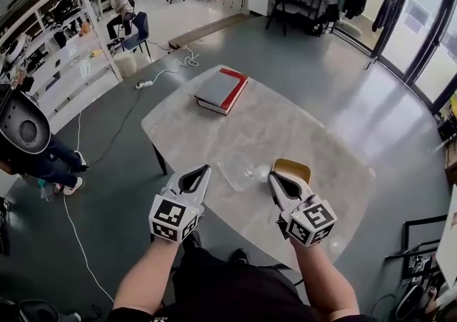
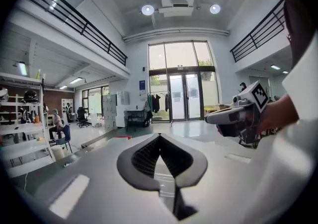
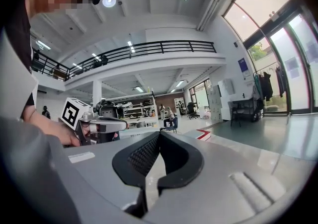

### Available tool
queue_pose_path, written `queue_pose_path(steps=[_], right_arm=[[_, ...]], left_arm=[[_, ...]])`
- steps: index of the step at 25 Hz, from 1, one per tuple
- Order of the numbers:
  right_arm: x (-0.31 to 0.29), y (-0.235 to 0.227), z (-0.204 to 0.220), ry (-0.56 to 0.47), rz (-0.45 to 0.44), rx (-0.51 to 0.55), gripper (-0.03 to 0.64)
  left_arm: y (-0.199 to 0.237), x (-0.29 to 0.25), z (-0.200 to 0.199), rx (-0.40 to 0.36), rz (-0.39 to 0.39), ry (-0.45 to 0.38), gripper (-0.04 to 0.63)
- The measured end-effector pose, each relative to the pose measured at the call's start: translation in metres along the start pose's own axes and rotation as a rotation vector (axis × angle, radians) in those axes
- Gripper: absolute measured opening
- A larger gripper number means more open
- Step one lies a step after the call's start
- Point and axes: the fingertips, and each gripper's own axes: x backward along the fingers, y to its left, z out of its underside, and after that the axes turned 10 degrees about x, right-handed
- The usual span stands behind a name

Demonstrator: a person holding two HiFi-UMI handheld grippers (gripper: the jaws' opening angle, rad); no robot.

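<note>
There were two grippers: the left gripper (image 1: 206, 169) and the right gripper (image 1: 272, 177). There was one table (image 1: 214, 135). On it lay one book (image 1: 221, 91), one see-through thing (image 1: 239, 170) and one brown tub (image 1: 291, 168). Two people were far off: one sitting person (image 1: 118, 10) and one standing person (image 1: 43, 160).
</note>
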Motion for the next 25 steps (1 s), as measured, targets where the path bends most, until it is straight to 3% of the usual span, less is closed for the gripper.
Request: queue_pose_path(steps=[8, 17, 21, 25], right_arm=[[-0.052, -0.018, 0.008, 0.03, 0.204, -0.052, 0.014], [-0.106, 0.016, 0.007, 0.063, 0.454, -0.09, 0.014], [-0.086, 0.015, 0.024, 0.094, 0.527, -0.117, 0.014], [-0.068, 0.011, 0.043, 0.136, 0.565, -0.14, 0.014]], left_arm=[[0.048, -0.056, 0.005, -0.013, 0.212, 0.049, -0.002], [0.095, -0.079, 0.005, -0.036, 0.508, 0.119, -0.002], [0.084, -0.09, 0.01, -0.047, 0.575, 0.136, -0.002], [0.072, -0.1, 0.007, -0.038, 0.593, 0.134, -0.002]])
